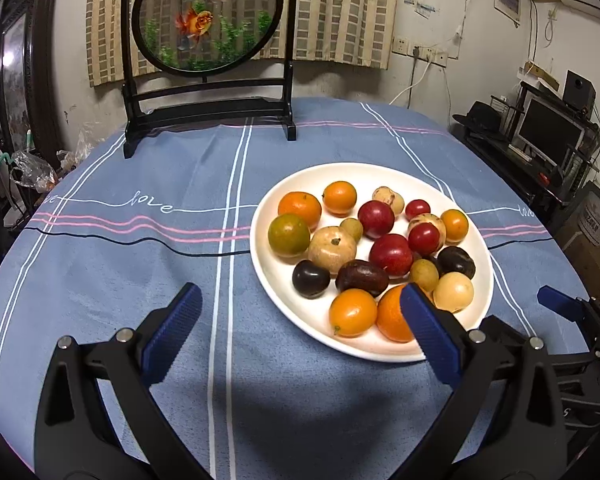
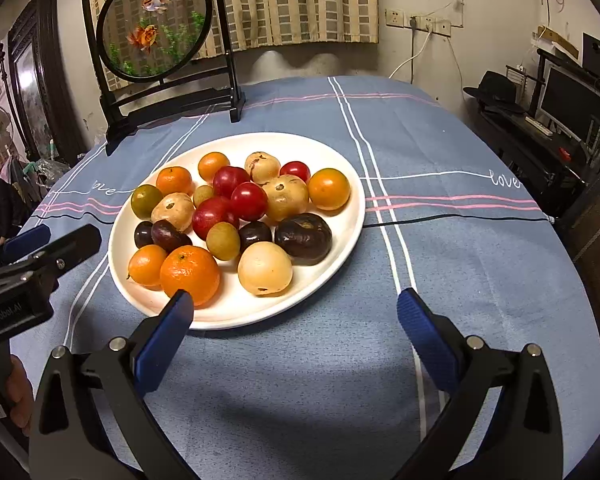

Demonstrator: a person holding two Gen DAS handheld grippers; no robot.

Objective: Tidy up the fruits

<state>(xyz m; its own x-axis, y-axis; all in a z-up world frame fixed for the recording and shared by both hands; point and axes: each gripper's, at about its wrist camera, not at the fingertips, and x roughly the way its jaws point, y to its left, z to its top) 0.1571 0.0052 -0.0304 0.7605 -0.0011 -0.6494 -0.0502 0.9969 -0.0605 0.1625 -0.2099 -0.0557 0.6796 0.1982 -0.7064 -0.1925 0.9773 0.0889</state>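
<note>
A white plate (image 1: 268, 276) holds several small fruits: oranges, red plums, dark plums and pale round fruits. It also shows in the right wrist view (image 2: 332, 248). My left gripper (image 1: 300, 304) is open and empty, above the cloth just left of the plate's near rim; its right finger overlaps a large orange (image 1: 392, 320). My right gripper (image 2: 294, 312) is open and empty, at the plate's near right rim, close to that orange (image 2: 190, 274) and a pale fruit (image 2: 265, 268). Each gripper shows at the edge of the other's view.
A round table with a blue striped cloth (image 1: 140, 272) carries the plate. A black-framed goldfish screen (image 1: 208, 16) stands at the table's back left. A desk with a monitor (image 1: 550, 132) stands to the right, off the table.
</note>
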